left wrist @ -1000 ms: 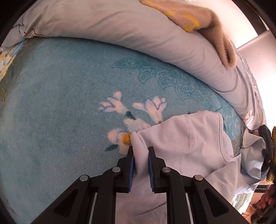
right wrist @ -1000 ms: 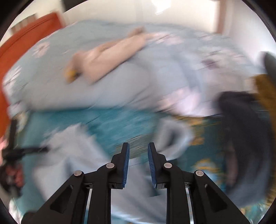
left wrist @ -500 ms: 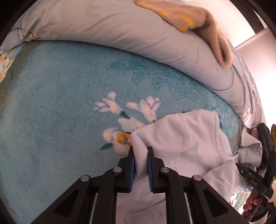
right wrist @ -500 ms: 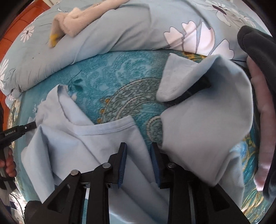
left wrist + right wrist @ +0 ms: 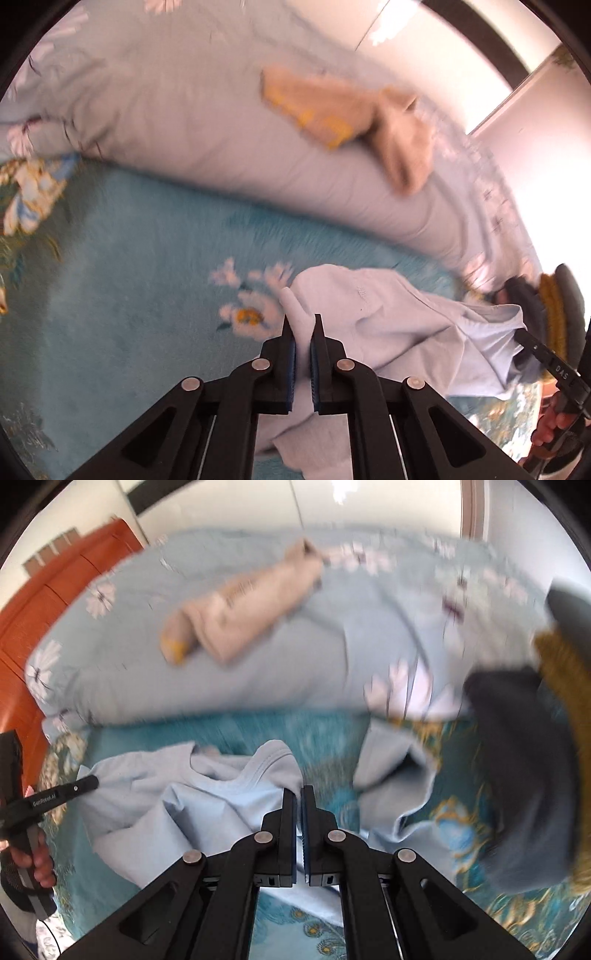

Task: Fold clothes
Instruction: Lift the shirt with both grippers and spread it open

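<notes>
Both tools have risen, lifting the pale blue shirt (image 5: 207,805) off the teal blanket (image 5: 129,258): left tool (image 5: 302,343) and right tool (image 5: 299,812) each clamp a shoulder, probably to spread it.

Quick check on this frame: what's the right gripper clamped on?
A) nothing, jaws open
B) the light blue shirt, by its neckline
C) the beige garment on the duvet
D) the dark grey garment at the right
B: in the right wrist view the right gripper has its jaws shut on a fold of the light blue shirt right beside the collar band, while the beige garment lies apart on the duvet.
</notes>
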### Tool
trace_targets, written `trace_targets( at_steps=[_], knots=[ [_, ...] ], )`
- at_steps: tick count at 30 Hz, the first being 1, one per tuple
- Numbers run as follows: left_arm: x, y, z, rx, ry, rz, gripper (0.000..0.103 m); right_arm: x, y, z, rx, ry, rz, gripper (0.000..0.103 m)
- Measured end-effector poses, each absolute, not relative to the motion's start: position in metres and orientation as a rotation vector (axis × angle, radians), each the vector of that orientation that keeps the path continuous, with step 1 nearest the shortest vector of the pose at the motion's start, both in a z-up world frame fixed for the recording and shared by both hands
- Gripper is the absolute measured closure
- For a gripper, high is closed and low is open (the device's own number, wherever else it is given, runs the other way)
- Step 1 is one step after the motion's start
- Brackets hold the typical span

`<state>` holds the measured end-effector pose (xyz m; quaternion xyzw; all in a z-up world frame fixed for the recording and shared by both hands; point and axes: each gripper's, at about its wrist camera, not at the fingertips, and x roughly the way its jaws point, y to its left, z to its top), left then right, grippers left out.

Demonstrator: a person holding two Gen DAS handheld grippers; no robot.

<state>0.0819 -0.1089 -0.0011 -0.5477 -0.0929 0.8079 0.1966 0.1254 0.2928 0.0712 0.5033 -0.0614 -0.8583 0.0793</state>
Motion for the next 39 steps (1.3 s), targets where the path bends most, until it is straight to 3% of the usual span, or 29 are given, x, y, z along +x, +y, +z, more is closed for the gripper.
trace_targets(
  at_steps=[9,24,33,39],
  knots=[
    [0.109,-0.145,0.132,-1.100,-0.252,2.442,0.096,0.145,0.278,0.191,1.071,-0.226,-2.771,0.101],
    [0.227,-0.228,0.253,-0.648,-0.231,2.571,0.097,0.254,0.261,0.309,0.664,-0.104,-2.758,0.101],
    [0.260,-0.252,0.279,-0.549,-0.139,2.630,0.097,0.282,0.245,0.341,0.567,-0.015,-2.656,0.101],
    [0.206,-0.245,0.238,-0.712,-0.133,2.669,0.097,0.212,0.226,0.283,0.822,-0.013,-2.593,0.101]
  ],
)
